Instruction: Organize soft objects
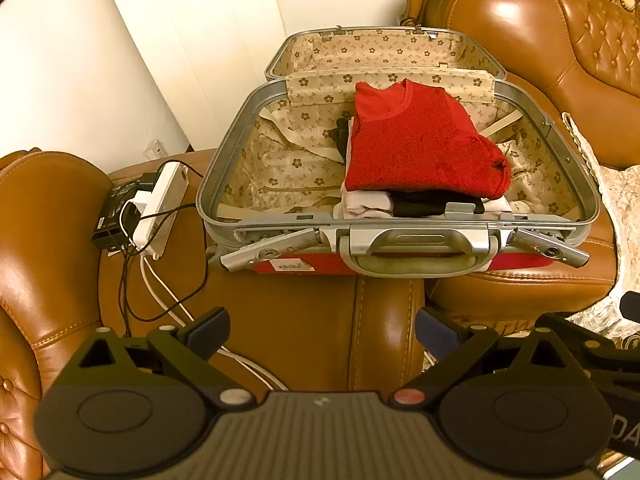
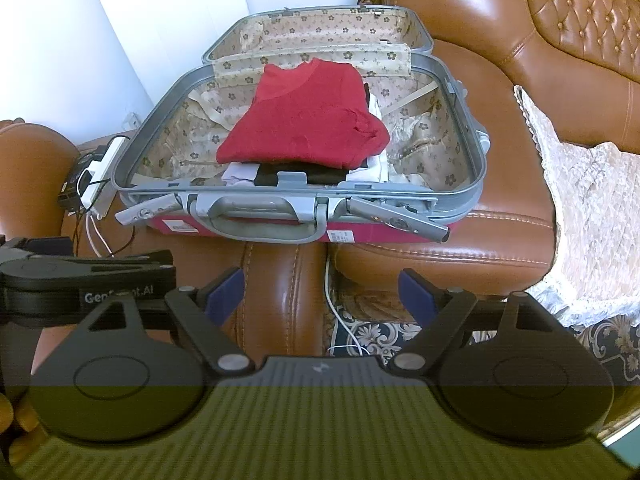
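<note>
An open red suitcase (image 1: 224, 168) (image 2: 132, 152) with a grey frame and flower-patterned lining rests on brown leather sofa seats. Inside it a folded red sweater (image 1: 420, 144) (image 2: 308, 116) lies on top of folded white and black clothes (image 1: 416, 202) (image 2: 304, 174). My left gripper (image 1: 322, 330) hangs open in front of the suitcase, above the sofa seat, with nothing between its fingers. My right gripper (image 2: 322, 294) is open and empty too, a little in front of the suitcase handle (image 2: 256, 216). The left gripper's body (image 2: 84, 280) shows at the left of the right wrist view.
A white power strip (image 1: 162, 204) with plugs and trailing cables lies left of the suitcase on the sofa. A cream lace cover (image 2: 592, 208) drapes the seat to the right. The tufted sofa back (image 2: 560, 20) rises behind. A patterned rug (image 2: 384, 332) lies below.
</note>
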`<action>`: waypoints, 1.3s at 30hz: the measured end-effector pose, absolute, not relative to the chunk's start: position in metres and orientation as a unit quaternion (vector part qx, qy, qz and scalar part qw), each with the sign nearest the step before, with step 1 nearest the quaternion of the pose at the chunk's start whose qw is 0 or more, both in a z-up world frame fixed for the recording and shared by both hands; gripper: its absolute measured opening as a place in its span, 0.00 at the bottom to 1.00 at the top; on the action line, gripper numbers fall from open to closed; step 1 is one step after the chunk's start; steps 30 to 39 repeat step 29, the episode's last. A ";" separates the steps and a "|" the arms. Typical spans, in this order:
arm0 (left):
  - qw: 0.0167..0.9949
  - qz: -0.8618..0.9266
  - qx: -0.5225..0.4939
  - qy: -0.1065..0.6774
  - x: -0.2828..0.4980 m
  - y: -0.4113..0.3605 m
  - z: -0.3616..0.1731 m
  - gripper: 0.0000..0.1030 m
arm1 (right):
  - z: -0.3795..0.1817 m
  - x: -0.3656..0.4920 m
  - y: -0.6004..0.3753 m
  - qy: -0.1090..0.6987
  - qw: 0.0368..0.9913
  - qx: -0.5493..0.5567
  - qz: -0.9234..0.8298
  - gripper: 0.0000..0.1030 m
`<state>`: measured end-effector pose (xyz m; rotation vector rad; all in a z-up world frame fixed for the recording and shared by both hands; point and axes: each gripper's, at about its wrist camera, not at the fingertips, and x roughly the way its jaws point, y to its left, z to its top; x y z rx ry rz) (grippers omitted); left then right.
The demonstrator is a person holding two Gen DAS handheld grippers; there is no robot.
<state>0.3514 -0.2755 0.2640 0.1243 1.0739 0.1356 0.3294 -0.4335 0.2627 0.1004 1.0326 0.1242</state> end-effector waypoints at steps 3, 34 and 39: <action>0.853 0.068 0.054 0.514 0.352 -0.275 0.263 0.98 | 0.262 0.331 -0.434 0.494 0.866 0.047 0.060 0.89; 0.851 0.083 0.037 0.517 0.356 -0.275 0.259 0.98 | 0.259 0.340 -0.433 0.503 0.860 0.035 0.076 0.89; 0.851 0.083 0.037 0.517 0.356 -0.275 0.259 0.98 | 0.259 0.340 -0.433 0.503 0.860 0.035 0.076 0.89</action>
